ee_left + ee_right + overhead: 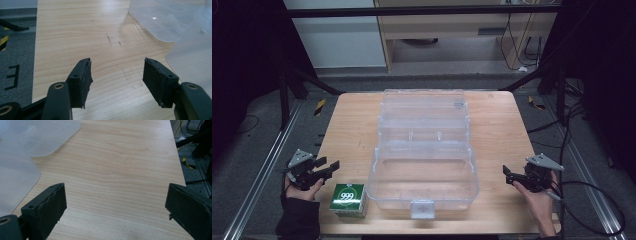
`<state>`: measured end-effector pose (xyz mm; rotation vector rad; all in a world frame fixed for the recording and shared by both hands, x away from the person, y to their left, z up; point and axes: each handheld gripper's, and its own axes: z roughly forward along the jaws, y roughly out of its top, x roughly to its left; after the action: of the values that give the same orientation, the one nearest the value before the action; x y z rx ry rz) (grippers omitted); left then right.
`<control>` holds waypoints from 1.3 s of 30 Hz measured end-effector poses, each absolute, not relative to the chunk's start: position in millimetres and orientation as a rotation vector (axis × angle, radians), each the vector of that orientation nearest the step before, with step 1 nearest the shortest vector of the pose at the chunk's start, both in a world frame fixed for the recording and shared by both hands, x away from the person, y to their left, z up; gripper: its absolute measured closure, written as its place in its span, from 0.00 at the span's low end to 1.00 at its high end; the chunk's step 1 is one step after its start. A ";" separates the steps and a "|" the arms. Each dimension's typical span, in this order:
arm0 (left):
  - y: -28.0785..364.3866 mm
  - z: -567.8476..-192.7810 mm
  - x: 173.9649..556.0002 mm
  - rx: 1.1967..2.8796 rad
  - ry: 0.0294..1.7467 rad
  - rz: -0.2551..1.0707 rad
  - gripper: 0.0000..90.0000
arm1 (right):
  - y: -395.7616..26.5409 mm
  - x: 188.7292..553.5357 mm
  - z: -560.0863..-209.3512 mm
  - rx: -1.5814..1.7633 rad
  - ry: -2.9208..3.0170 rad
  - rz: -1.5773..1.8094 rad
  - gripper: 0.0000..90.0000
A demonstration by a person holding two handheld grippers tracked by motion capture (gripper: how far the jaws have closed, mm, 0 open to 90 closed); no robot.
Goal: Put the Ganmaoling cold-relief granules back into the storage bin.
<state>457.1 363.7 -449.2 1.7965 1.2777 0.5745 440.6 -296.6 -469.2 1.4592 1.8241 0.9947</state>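
Observation:
A clear plastic storage box (423,176) lies open in the middle of the wooden table (497,125), its lid (424,111) folded back toward the far side. A small green and white carton (348,199) marked 999 stands at the front left, just beside the box. My left gripper (328,167) hovers at the table's left edge, behind the carton, jaws open and empty. In the left gripper view the jaws (116,75) frame bare wood, with the box (190,50) at the right. My right gripper (508,175) is open near the right edge, empty (115,205), with the box (15,175) at its left.
A white latch (422,208) sits on the box's front wall near the table's front edge. Metal rails (262,170) run along both sides of the table on the grey floor, cables (582,200) trail at the right, and a cabinet (452,30) stands beyond the far edge.

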 end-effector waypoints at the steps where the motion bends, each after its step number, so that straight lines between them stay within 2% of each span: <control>1: 363.7 -449.2 457.1 1.797 1.278 0.574 0.43 | -296.7 440.1 -468.9 1.462 1.822 1.000 0.03; 12: 355.9 -437.7 457.8 1.853 1.189 0.543 0.39 | -299.1 434.9 -467.4 1.457 1.790 0.980 0.02; 39: 349.1 -393.9 447.3 2.184 0.873 0.403 0.27 | -298.9 436.7 -474.0 1.444 1.823 0.932 0.02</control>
<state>447.3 349.1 -393.9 2.1843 0.8732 0.4034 436.7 -298.9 -474.0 1.4443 1.8226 0.9319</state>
